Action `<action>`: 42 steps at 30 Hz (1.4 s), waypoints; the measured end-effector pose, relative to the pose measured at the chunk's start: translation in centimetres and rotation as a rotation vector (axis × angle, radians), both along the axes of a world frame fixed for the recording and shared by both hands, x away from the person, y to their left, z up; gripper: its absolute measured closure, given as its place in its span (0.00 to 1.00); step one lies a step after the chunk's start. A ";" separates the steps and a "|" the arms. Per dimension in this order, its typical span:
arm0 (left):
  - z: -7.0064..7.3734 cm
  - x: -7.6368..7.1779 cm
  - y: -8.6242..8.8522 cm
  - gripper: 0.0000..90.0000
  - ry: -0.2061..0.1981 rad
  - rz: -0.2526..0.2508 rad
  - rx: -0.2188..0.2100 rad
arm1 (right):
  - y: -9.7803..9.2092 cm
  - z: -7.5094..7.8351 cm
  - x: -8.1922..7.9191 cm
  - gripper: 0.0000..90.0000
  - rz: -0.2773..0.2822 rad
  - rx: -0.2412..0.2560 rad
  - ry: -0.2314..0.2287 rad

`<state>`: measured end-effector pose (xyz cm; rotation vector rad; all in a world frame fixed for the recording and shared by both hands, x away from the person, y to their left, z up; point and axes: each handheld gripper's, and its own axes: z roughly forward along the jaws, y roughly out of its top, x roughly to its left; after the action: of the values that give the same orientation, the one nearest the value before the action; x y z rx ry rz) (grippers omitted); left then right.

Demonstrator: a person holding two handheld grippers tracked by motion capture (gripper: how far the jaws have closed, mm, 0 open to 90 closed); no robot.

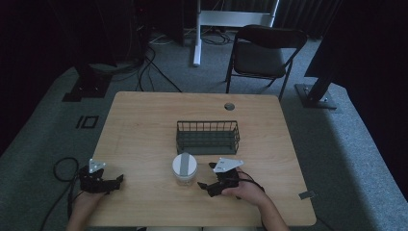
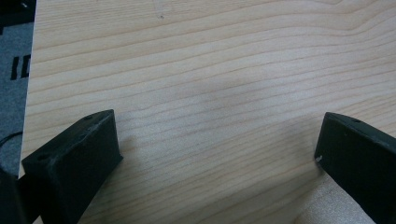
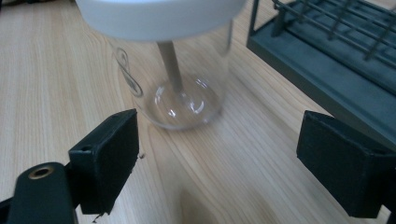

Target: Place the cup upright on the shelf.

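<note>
A clear jar [image 1: 184, 169] with a white lid stands on the wooden table [image 1: 139, 139], just in front of a dark wire basket [image 1: 208, 136]. My right gripper [image 1: 206, 176] is open, low over the table to the jar's right, its jaws wide apart and pointed at it. In the right gripper view the jar [image 3: 175, 70] stands a short way ahead of the gripper [image 3: 219, 154], empty with a strip of tape down its side. My left gripper [image 1: 117, 182] rests open near the table's front left corner, with bare wood between its jaws [image 2: 215, 144].
The wire basket [image 3: 336, 60] is empty and sits right of the jar in the right gripper view. A black folding chair [image 1: 264, 50] and a white desk leg [image 1: 197, 33] stand beyond the table's far edge. Cables lie on the grey carpet at left.
</note>
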<state>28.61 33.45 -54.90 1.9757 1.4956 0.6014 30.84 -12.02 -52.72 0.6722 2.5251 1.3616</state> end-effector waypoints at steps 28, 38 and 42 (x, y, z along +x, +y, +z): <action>0.0 0.0 0.0 0.00 0.000 -0.004 0.001 | 4.8 -0.1 0.7 0.16 0.055 0.069 -0.029; 0.0 0.0 0.0 0.00 0.000 -0.004 0.000 | 6.3 -0.2 0.8 0.18 0.040 0.101 -0.044; 0.0 0.0 0.0 0.00 0.000 -0.004 0.000 | 6.6 -0.2 0.7 0.20 0.043 0.091 -0.066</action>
<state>28.61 33.49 -54.90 1.9785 1.4917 0.5998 31.51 -5.39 -52.89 0.5823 2.4527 1.4962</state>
